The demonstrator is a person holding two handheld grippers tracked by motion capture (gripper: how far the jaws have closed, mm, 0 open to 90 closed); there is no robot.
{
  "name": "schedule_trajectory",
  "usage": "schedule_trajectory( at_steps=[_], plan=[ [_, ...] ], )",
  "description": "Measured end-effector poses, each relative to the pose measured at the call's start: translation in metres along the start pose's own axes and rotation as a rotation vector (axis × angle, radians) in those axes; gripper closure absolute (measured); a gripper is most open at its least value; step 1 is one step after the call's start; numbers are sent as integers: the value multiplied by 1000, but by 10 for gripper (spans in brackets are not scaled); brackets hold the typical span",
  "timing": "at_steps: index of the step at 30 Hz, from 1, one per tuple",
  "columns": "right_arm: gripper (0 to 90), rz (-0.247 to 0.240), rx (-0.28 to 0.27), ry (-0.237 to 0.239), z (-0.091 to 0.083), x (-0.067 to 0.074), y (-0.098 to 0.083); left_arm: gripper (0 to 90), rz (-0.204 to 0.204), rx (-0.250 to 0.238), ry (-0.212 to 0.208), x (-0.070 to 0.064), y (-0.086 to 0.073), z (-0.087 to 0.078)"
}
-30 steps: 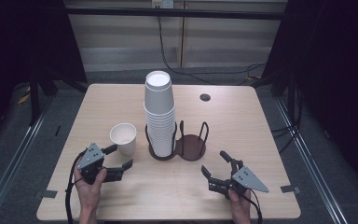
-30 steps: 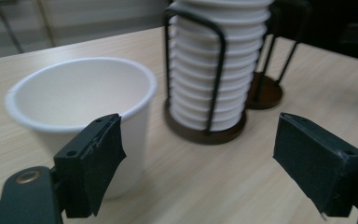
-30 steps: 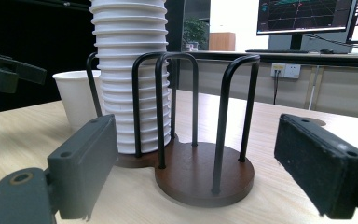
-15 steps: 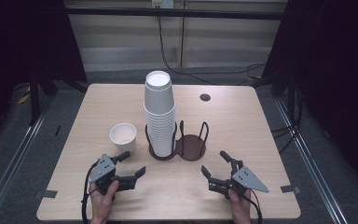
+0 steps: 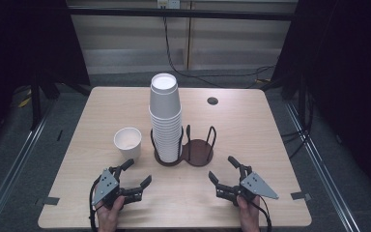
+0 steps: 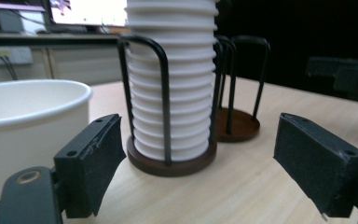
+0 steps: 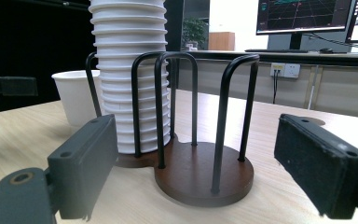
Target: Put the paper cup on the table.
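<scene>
Both grippers idle, jaws apart and empty: left gripper [image 5: 134, 176] near the single white paper cup [image 5: 127, 142], right gripper [image 5: 224, 174] facing the dark wooden two-bay cup holder [image 5: 197, 151]. Likely step: approaching the loose cup. Next move calls for closing gently around its thin wall.

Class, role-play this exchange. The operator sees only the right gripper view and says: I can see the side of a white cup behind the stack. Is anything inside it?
Observer: No. The high view shows the loose cup standing upright and empty inside.
Operator: Where is the left hand-held gripper?
Observer: The left hand-held gripper is near the front edge of the table, just in front of that cup. Its jaws are open and touch nothing.
Operator: How high does the cup stack go?
Observer: The cup stack rises well above the wires of the holder.
</scene>
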State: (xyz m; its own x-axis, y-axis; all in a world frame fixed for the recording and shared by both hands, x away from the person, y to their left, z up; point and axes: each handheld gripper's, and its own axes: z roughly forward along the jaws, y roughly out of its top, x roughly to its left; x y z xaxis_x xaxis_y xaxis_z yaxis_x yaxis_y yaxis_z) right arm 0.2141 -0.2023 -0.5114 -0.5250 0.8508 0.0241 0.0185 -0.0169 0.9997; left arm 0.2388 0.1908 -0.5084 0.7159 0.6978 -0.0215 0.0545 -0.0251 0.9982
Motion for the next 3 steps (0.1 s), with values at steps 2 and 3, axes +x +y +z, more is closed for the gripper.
schedule_trajectory(
  at_steps=[2,3],
  plan=[
    [130,1,0,2,0,0,0,154,18,-3,1,-1,0,0],
    [130,2,1,0,1,0,0,155,18,-3,1,-1,0,0]
  ],
)
